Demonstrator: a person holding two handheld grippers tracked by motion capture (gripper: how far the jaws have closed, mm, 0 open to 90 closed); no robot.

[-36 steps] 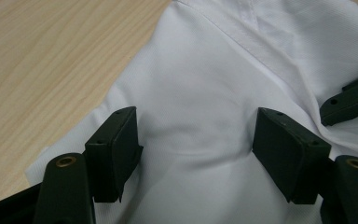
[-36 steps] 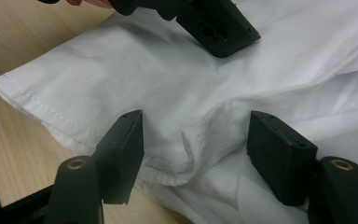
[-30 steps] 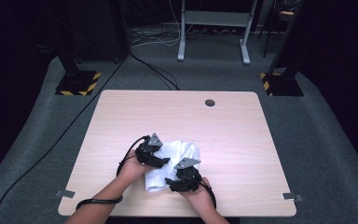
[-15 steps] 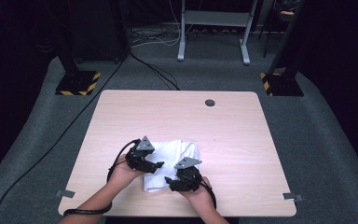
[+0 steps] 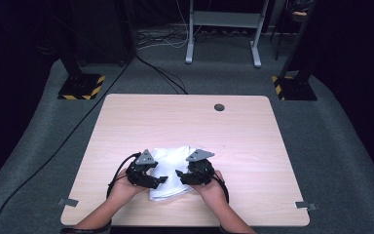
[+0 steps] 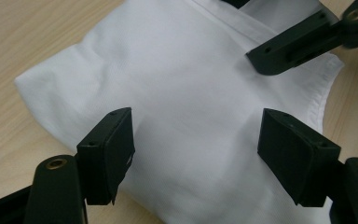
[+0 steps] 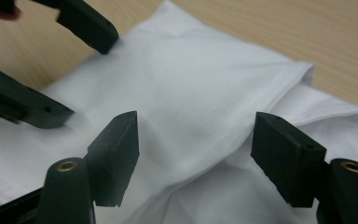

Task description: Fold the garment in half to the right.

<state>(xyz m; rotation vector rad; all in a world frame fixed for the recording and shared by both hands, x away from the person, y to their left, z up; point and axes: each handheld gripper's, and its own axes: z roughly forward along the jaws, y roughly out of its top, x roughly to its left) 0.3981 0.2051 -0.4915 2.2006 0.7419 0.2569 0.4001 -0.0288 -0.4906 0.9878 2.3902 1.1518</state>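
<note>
Currently poised over the cloth [image 5: 171,168] at six o'clock on the table [image 5: 253,146], left tool [image 5: 157,179] and right tool [image 5: 181,176] both spread apart, liable to pinch one layer only and undo the fold.

The cloth [image 6: 200,116] runs off the left gripper view at 6 o'clock; at 2 o'clock the right claw [image 6: 307,44] is cut off.

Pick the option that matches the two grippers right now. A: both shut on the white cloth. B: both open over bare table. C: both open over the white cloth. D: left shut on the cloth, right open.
C: the left gripper and right gripper each show jaws spread apart with the white cloth lying between them, ungripped.
</note>
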